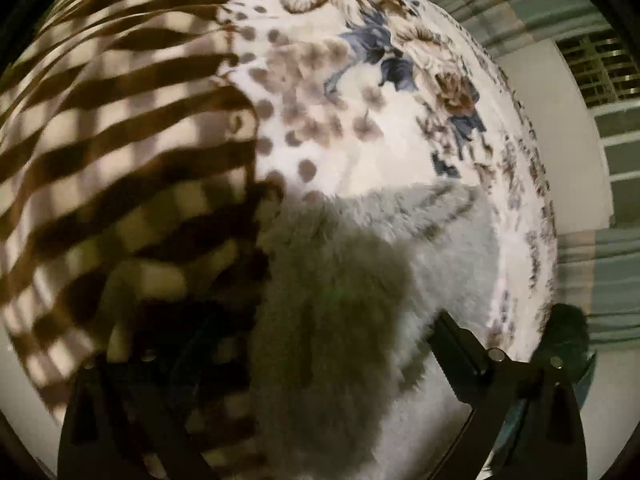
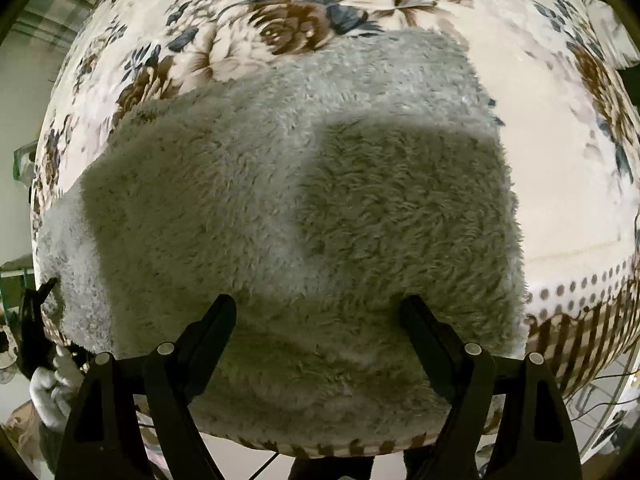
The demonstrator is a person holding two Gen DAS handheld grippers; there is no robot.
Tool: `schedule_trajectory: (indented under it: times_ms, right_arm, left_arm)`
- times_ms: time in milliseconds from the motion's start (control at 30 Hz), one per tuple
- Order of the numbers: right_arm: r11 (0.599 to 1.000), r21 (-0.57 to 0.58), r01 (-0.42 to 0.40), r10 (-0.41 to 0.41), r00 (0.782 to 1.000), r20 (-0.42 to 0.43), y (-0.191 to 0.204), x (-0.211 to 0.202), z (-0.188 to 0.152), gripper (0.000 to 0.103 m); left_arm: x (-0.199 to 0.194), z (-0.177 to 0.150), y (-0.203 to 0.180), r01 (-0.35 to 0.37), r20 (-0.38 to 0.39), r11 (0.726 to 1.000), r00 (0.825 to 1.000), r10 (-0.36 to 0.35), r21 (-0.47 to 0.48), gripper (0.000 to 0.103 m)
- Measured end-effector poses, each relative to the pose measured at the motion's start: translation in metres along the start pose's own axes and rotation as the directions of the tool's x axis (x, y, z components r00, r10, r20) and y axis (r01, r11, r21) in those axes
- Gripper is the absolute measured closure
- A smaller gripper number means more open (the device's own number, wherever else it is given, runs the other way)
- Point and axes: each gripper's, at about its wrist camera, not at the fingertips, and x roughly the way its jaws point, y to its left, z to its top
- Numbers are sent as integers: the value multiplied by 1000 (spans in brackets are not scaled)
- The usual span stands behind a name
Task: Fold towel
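Observation:
A fluffy grey towel (image 2: 300,180) lies flat on a floral blanket (image 2: 552,168) with a brown striped border. My right gripper (image 2: 319,300) hovers open just over the towel's near edge, its fingers spread wide with pile showing between them. In the left wrist view the towel (image 1: 340,288) fills the lower middle, partly in shadow, on the same blanket (image 1: 360,140). My left gripper (image 1: 296,336) is open at the towel's corner; its left finger is lost in dark shadow. The right wrist view shows the left gripper (image 2: 36,320) at the far left edge, held by a gloved hand (image 2: 52,388).
The blanket's brown striped part (image 1: 100,140) spreads left of the towel. Beyond the blanket's edge are a pale floor (image 1: 568,140), greenish curtains (image 1: 540,12) and a metal grille (image 1: 596,72). A cable (image 2: 264,466) hangs below the near edge.

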Motion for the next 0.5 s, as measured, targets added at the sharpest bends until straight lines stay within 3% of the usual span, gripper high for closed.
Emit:
schedule_trajectory:
  times_ms: [67,133,167,233,500]
  right_arm:
    - [1000,3,3,-3,1000,0,0,2,0,16]
    - [1000,10,2,-2,1000,-2,-2,3,1,16]
    - [1000,12,2,-2,1000,-3,-3,4,0,16]
    - [1000,14,4,-4,1000,-7,-5,6,0,16]
    - [1000,12,-18,18,1000,-12,-7,6,-3,16]
  left_arm:
    - [1,3,-1,-3,19,1000,1000,2,25,8]
    - [-5,2,-3,12,44,999,999,-15,52,35]
    - [-7,2,-5,5,53,997,999,-9,77,61]
    - [-13,-2,-8,10,69,993,997,-18,115,75]
    - [-78,-29,-44,-24,207,965,978,-31,260,85]
